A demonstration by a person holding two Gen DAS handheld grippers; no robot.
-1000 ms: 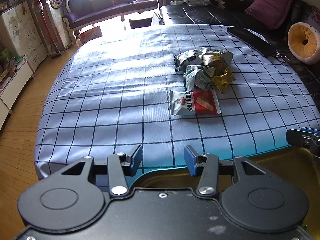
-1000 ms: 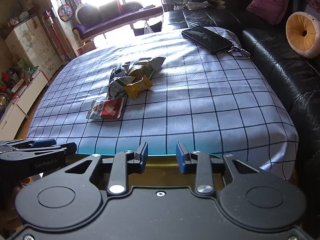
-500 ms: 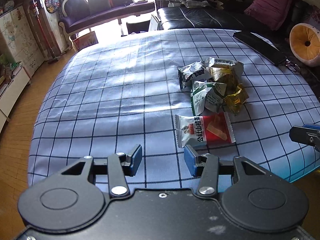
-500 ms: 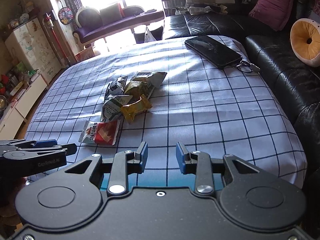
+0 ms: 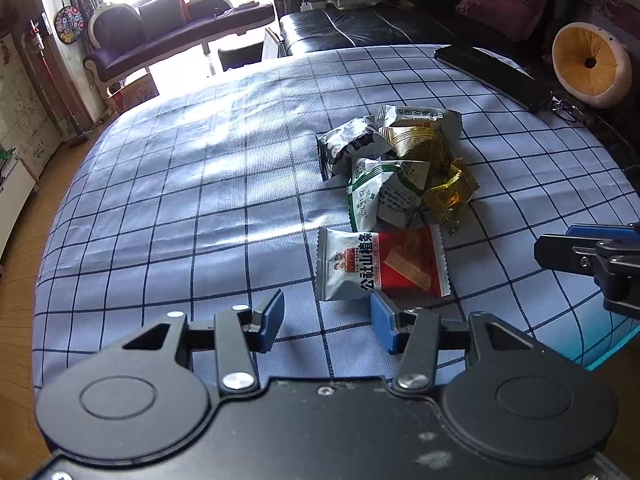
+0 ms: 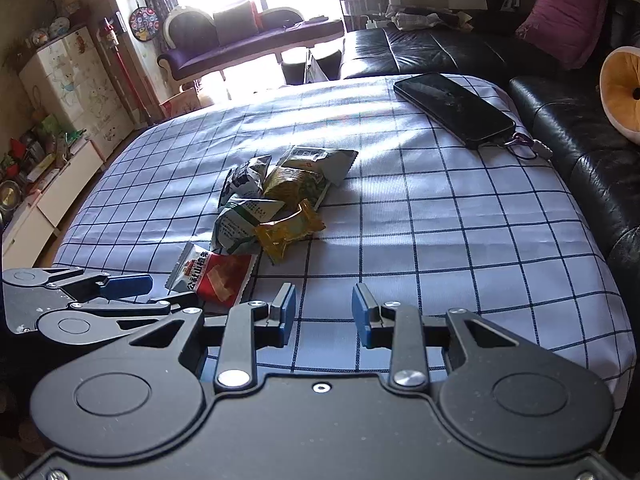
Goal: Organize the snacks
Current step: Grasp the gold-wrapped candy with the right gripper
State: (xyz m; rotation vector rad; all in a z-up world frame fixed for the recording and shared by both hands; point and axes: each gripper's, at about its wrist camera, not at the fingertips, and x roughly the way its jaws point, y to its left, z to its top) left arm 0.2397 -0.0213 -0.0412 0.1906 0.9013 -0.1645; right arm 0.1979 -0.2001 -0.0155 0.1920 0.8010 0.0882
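A red and white snack packet [image 5: 380, 264] lies flat on the checked tablecloth [image 5: 180, 200], just ahead of my open, empty left gripper [image 5: 326, 320]. Behind it sits a pile of several packets: a green and white one [image 5: 380, 196], a gold one [image 5: 450, 196], a dark one [image 5: 348, 148]. In the right wrist view the red packet [image 6: 214, 274] lies left of my open, empty right gripper [image 6: 324, 314], and the pile [image 6: 276, 196] is farther back. The left gripper [image 6: 104, 292] shows at the left edge.
A black phone [image 6: 454, 108] with a cable lies at the table's far right corner. A black leather sofa [image 6: 580, 140] runs along the right side, with a round orange cushion [image 5: 588, 64]. Wooden floor and white cabinets [image 6: 76, 80] lie to the left.
Both grippers have moved forward over the table toward the snacks. The red packet is now just in front of the left gripper's fingers. Both stay open.
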